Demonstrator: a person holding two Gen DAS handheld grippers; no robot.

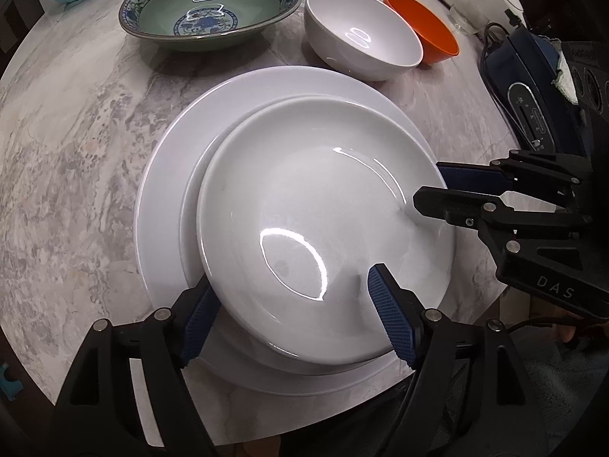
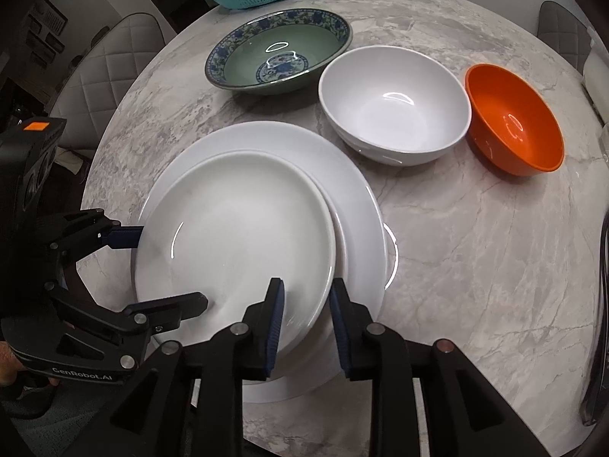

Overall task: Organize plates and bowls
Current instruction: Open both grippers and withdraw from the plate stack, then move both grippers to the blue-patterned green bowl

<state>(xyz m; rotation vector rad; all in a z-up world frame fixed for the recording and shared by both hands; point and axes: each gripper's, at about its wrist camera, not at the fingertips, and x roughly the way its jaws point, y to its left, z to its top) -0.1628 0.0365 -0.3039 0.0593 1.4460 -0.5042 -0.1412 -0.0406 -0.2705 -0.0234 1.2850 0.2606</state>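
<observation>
Left wrist view, left gripper and right gripper wide apart, straddling small plate rim.

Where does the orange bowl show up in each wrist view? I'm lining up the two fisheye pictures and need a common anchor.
Left wrist view: the orange bowl sits at upper right, partly hidden behind the white bowl.
Right wrist view: the orange bowl sits at right of centre, in full view, just right of the white bowl.
Shared landmark: the white bowl, directly beside it in both.
</observation>
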